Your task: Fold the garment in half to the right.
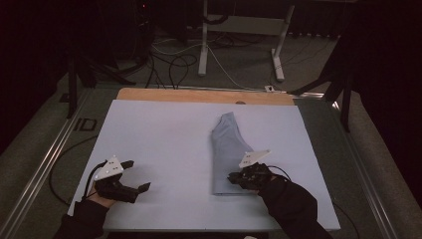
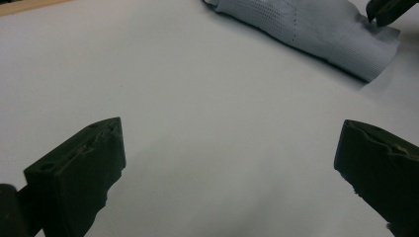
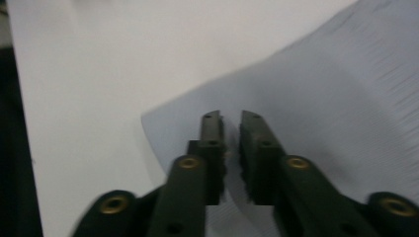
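Observation:
A light blue cloth (image 1: 226,149) lies folded in a long strip on the white table cover (image 1: 159,129), right of the middle. My right gripper (image 1: 231,177) rests at the strip's near end, by its right edge. In the right gripper view this gripper (image 3: 231,116) shows its jaws a narrow gap apart, low over the cloth (image 3: 346,98) near a corner, and no fold is clearly pinched between them. My left gripper (image 1: 139,174) hovers at the near left, jaws wide and empty. In the left gripper view it (image 2: 232,128) faces bare cover, with the cloth (image 2: 316,29) far off.
A wooden table edge (image 1: 199,94) runs along the far side. Beyond it stand a white desk frame (image 1: 203,45) and cables on the floor. A metal rail (image 1: 45,159) flanks the table on the left. The other gripper's tip (image 2: 385,10) touches the cloth's far corner.

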The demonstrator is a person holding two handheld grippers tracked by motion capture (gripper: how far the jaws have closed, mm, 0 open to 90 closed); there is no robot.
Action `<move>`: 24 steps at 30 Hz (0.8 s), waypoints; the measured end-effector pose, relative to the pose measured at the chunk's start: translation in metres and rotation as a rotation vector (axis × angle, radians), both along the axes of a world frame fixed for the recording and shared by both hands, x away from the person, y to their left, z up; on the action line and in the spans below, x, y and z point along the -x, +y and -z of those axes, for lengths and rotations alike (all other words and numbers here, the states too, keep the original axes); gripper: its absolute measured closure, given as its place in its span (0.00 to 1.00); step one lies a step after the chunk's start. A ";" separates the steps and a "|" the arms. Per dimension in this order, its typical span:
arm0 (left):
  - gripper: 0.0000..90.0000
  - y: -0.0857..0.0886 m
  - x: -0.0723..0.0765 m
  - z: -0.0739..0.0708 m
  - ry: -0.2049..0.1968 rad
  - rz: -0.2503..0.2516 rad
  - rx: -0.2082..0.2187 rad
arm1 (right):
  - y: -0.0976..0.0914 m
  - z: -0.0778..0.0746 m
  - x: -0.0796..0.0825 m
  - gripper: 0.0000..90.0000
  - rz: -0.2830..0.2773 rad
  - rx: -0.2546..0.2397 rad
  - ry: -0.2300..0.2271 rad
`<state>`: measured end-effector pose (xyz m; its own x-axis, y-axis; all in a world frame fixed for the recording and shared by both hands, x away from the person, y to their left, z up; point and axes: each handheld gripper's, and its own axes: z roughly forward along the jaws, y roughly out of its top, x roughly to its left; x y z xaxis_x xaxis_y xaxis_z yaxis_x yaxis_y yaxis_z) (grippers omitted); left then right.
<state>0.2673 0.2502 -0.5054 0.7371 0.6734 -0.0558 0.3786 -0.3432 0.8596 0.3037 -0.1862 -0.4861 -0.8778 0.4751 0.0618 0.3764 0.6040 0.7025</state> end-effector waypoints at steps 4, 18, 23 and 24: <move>0.00 0.001 0.000 0.000 -0.001 -0.005 0.002 | 0.001 -0.007 -0.003 0.71 -0.005 -0.024 -0.027; 0.00 0.002 0.001 -0.001 0.000 -0.002 -0.005 | -0.004 -0.020 -0.026 0.14 0.003 -0.146 -0.017; 0.00 0.004 0.001 -0.001 0.002 -0.004 0.003 | -0.007 -0.020 -0.030 0.10 0.022 -0.181 -0.023; 0.00 0.003 0.001 -0.001 0.002 -0.002 0.002 | -0.008 -0.020 -0.031 0.10 0.034 -0.184 -0.031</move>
